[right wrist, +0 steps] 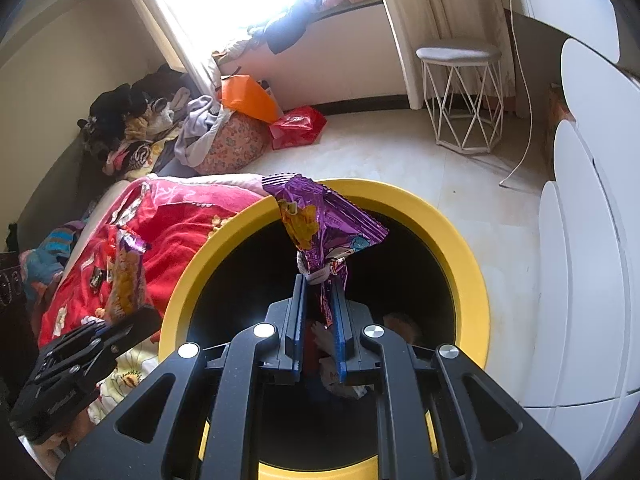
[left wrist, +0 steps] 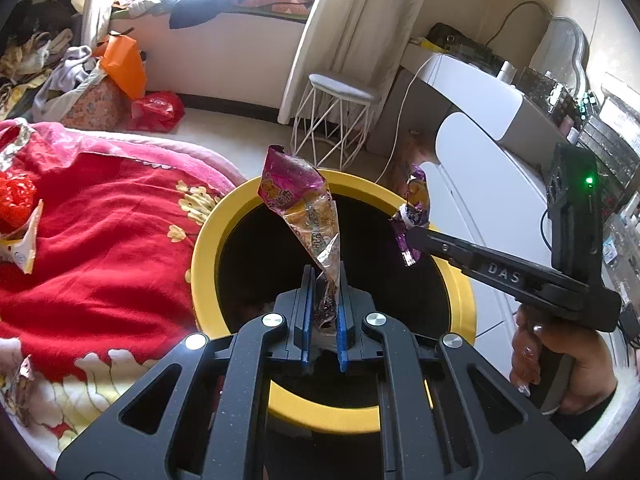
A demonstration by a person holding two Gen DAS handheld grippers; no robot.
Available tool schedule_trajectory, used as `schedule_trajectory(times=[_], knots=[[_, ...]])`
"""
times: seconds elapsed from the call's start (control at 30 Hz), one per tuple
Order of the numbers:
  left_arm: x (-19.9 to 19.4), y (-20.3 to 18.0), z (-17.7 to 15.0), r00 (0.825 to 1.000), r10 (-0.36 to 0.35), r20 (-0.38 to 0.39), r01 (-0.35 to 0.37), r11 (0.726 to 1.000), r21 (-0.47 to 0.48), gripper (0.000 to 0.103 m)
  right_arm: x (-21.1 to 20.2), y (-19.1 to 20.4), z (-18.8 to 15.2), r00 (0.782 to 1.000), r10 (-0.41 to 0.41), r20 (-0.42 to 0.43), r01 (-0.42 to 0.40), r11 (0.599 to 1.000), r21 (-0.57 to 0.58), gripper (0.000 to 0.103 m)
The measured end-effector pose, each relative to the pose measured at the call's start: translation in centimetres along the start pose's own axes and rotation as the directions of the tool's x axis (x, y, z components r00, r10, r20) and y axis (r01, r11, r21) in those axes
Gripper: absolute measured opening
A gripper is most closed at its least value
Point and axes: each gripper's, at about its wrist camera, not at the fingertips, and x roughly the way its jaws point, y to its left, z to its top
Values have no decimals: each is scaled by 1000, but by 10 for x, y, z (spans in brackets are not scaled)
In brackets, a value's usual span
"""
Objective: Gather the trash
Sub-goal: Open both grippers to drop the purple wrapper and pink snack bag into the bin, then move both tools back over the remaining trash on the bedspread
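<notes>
Left gripper (left wrist: pixel 324 276): black frame, blue-padded fingers, clamped on the twisted tail of a crinkled purple-and-clear plastic snack wrapper with orange print (left wrist: pixel 302 204). The wrapper stands up from the jaws, over the opening of the bin.

Right gripper (right wrist: pixel 320 284): same build, closed on the lower end of a shiny purple foil snack bag with yellow picture panel (right wrist: pixel 324 224). The bag fans upward and hangs above the bin mouth. In the left wrist view this gripper enters from the right, its tips over the bin's far rim, with the person's right hand (left wrist: pixel 560 356) around the handle.

Round waste bin with yellow rim and black interior (left wrist: pixel 206 240): stands on the pale floor, just beside the bed. Some pale and reddish scraps lie at its bottom, details unclear.

Red floral bedspread (left wrist: pixel 100 220): covers the bed left of the bin. A white-and-orange torn packet (left wrist: pixel 26 246) lies on it near the left edge.

White wire-frame stool with grey cushion (right wrist: pixel 460 96): on the floor beyond the bin, near the curtain.

White rounded-front drawer unit (right wrist: pixel 580 240): right of the bin.

Orange paper bag (right wrist: pixel 248 96) and red plastic bag (right wrist: pixel 298 126): on the floor by the window seat, well apart from the bin.
</notes>
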Motion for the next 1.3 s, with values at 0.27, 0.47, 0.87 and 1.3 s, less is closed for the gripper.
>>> schedule_trajectory(times=[0.27, 0.47, 0.87, 1.3], knots=[[2, 6, -4, 999, 35, 17, -35, 999, -31, 48, 0, -3, 2, 1000, -1, 9, 1, 1000, 10, 21], [-14, 17, -9, 997, 41, 59, -34, 993, -110, 89, 0, 0, 4, 1000, 1, 22, -1, 1000, 18, 39], [-56, 28, -6, 989, 93, 119, -74, 985, -153, 92, -17, 27, 10, 993, -14, 115, 17, 1000, -25, 58], [-103, 44, -4, 965, 165, 203, -138, 981, -139, 92, -33, 68, 12, 983, -4, 183, 25, 993, -112, 70]])
